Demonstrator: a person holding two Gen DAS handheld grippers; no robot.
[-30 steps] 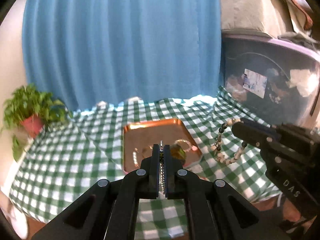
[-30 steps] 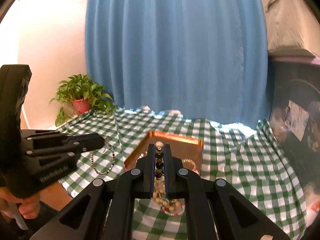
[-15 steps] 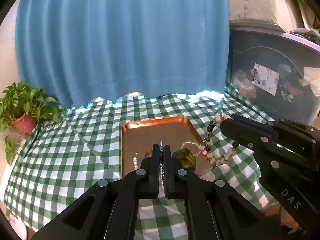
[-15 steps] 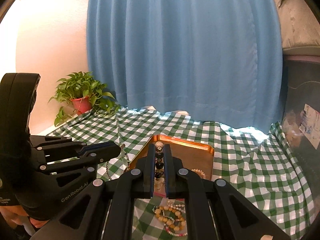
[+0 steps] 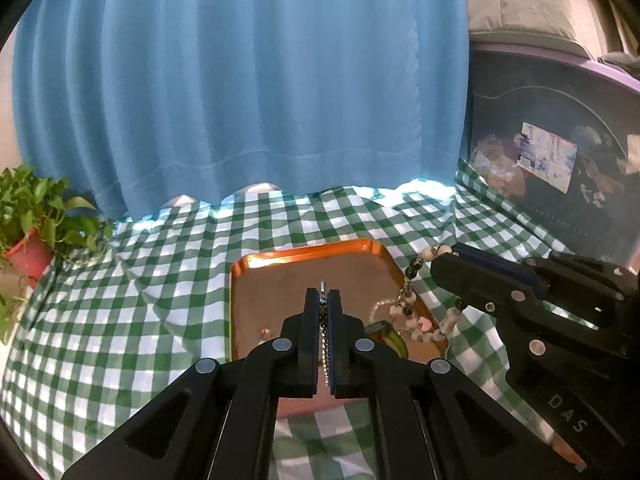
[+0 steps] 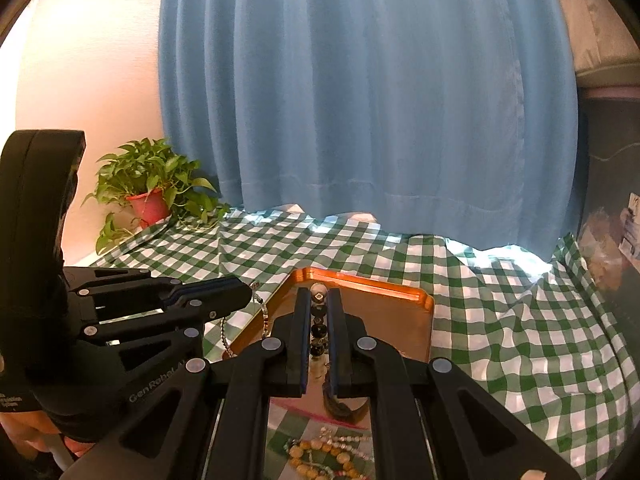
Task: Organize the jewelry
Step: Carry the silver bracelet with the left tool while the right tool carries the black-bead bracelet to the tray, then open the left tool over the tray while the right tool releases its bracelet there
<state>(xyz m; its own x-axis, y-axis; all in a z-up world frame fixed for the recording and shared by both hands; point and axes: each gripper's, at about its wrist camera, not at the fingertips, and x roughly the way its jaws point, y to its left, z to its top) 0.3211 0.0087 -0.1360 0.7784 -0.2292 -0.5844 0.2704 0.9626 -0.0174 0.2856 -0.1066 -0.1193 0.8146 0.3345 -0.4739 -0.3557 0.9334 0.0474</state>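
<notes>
A copper tray [image 5: 280,280] lies on the green checked cloth, also in the right wrist view [image 6: 384,312]. My left gripper [image 5: 322,296] is shut on a thin silver chain [image 5: 325,356] above the tray; the chain hangs from it in the right wrist view [image 6: 265,320]. My right gripper [image 6: 319,296] is shut on a black and white bead necklace [image 6: 319,320], which dangles over the tray's right edge in the left wrist view [image 5: 412,312]. A bracelet [image 5: 380,308] and a dark ring [image 5: 390,336] lie in the tray. More bead jewelry [image 6: 320,452] lies on the cloth near me.
A potted plant [image 6: 148,188] stands at the back left of the table. A blue curtain [image 5: 240,80] hangs behind. A dark storage bin [image 5: 560,168] with a grey box on top stands at the right.
Both grippers have moved forward and closer over the tray, each holding its piece. The bead necklace now hangs over the tray's right edge.
</notes>
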